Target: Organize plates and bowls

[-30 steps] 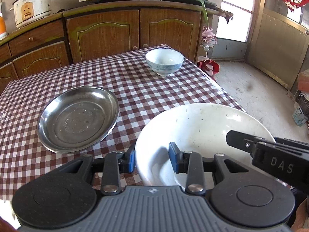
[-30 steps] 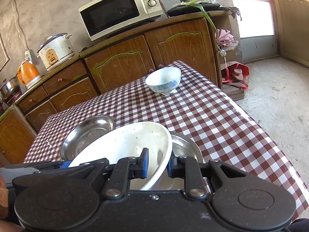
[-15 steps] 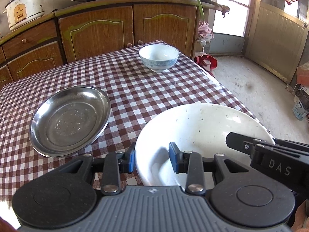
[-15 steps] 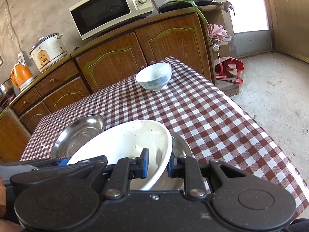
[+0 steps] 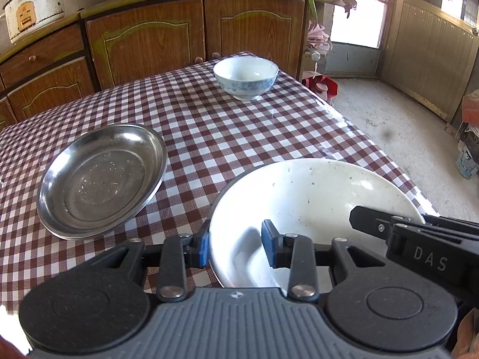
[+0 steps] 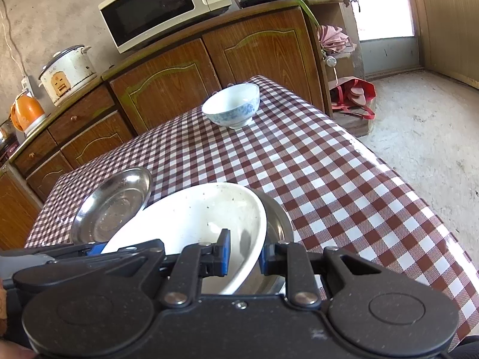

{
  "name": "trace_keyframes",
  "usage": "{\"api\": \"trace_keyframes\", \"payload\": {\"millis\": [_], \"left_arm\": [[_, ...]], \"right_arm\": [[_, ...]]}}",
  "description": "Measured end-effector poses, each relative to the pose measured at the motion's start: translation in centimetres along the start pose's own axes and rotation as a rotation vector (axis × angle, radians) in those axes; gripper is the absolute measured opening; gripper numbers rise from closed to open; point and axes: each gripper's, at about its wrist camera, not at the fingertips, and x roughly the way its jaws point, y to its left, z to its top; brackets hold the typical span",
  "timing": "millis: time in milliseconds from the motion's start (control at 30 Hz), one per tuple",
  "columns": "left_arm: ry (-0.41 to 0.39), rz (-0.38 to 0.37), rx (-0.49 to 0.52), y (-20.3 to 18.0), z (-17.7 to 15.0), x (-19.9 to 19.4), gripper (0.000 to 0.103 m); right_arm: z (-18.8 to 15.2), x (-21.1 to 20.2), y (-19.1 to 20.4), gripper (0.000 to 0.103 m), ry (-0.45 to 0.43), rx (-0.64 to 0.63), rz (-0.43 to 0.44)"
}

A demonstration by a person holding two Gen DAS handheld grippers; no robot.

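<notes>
White plate (image 5: pixel 311 203) sat tilted above a steel dish (image 6: pixel 277 218) at the near right corner of the table (image 5: pixel 209 131), gripped from both sides. The left gripper (image 5: pixel 235 246) was closed on its near-left rim, one blue pad under the outside and the other inside the bowl of the plate. The right gripper (image 6: pixel 244 254) pinched the opposite rim, jaws narrow, pads on either face. In the right view the steel dish showed just beneath and beyond the plate; I could not tell whether the two touched. A second steel dish (image 5: pixel 101 176) lay flat to the left, apart from the plate. A blue-patterned bowl (image 5: pixel 245 77) stood upright at the far edge. Behind were brown cabinets (image 6: pixel 209 71), a microwave (image 6: pixel 161 9) and a rice cooker (image 6: pixel 67 73).
</notes>
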Motion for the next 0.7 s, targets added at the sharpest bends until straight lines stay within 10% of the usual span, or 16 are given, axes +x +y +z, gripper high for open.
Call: {"api": "trace_keyframes", "payload": {"millis": [700], "left_arm": [[-0.013,0.003,0.025,-0.3,-0.2,1.2,0.035]], "right_arm": [[-0.6,2.4,-0.7,0.025,0.048,0.006,-0.024]]}}
